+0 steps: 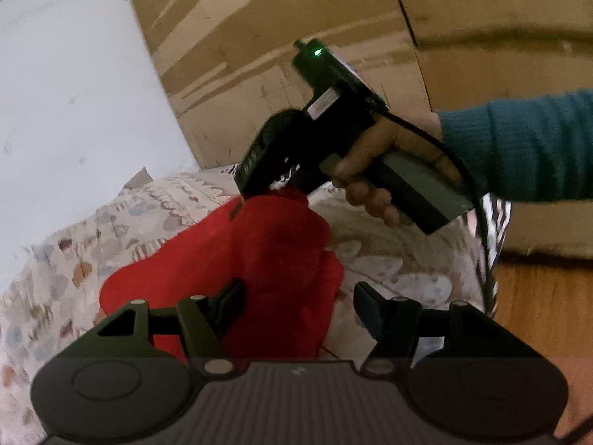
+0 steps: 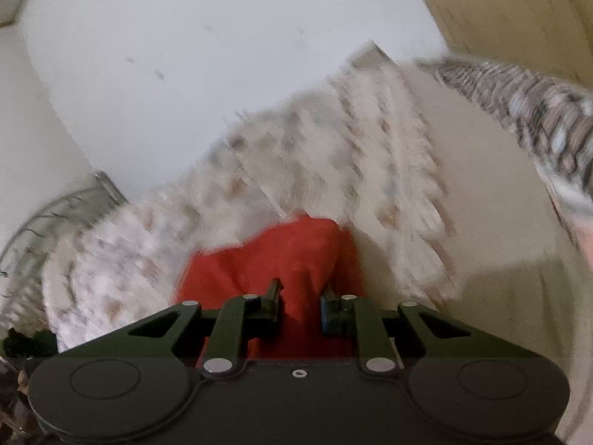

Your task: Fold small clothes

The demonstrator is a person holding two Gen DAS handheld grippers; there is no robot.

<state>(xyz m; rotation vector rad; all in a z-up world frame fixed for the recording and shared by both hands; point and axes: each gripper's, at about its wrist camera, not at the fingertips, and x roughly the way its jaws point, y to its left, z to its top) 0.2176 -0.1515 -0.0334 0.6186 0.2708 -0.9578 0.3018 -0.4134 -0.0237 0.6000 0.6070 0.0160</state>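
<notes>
Your right wrist view was smeared by motion blur, so the patterned cloth [image 2: 326, 155] showed no clear print, the red garment [image 2: 296, 259] ran hidden beneath the right gripper [image 2: 300, 296], and the wire object [image 2: 55, 215] stayed unidentifiable.

Red cloth [image 1: 267, 259] on patterned spread [image 1: 55, 259], both grippers at it.
Left gripper [image 1: 298, 298] low in frame, jaws apart, one finger against the cloth's left part, the other over the spread. Right gripper [image 1: 255, 185] beyond, tip down on the cloth's far edge, gripped by a hand [image 1: 385, 163] in a teal sleeve [image 1: 519, 144]; cardboard [image 1: 296, 18] behind.
</notes>
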